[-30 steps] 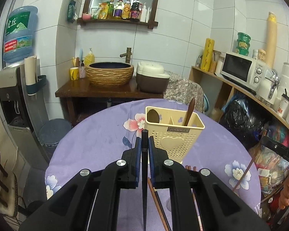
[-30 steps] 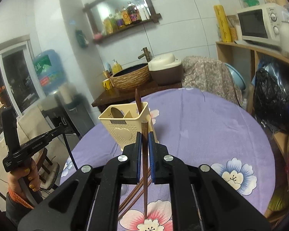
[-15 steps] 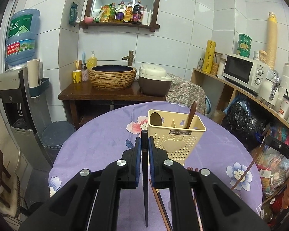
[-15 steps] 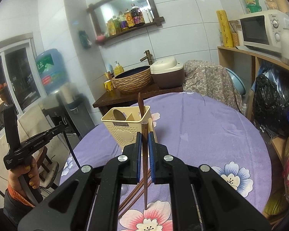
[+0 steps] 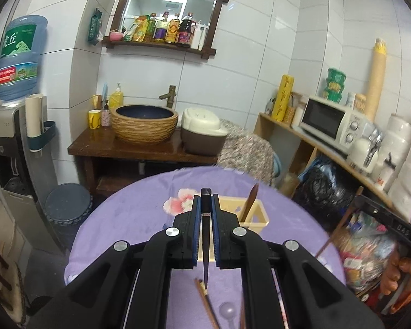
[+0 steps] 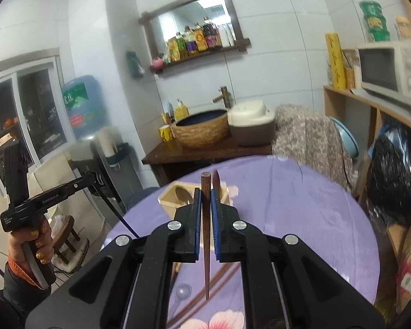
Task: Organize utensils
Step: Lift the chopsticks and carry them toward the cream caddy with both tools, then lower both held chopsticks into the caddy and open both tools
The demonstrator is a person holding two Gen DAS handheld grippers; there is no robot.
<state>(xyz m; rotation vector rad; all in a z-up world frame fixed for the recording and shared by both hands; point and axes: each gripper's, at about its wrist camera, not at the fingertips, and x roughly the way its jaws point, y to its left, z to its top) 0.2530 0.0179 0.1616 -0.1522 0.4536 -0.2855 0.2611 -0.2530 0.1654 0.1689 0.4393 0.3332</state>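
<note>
My left gripper [image 5: 205,205] is shut on a black chopstick [image 5: 205,235] that hangs point down above the purple table. My right gripper [image 6: 205,200] is shut on a brown chopstick [image 6: 206,235], also point down. The cream utensil holder [image 5: 256,215] stands just beyond the left gripper with a brown utensil [image 5: 250,201] upright in it. In the right wrist view the holder [image 6: 170,198] is behind the fingers with a spoon in it. Loose brown chopsticks [image 5: 207,305] and a clear spoon [image 5: 227,309] lie on the cloth below.
The round table has a purple flowered cloth [image 6: 301,219]. Behind it stands a wooden stand with a basin [image 5: 144,122] and a rice cooker [image 5: 202,134]. A shelf with a microwave [image 5: 331,122] is on the right and a water dispenser [image 5: 8,126] on the left.
Both grippers have risen and tilted up with their chopsticks, so the holder now sits lower and partly hidden behind the fingers in both views.
</note>
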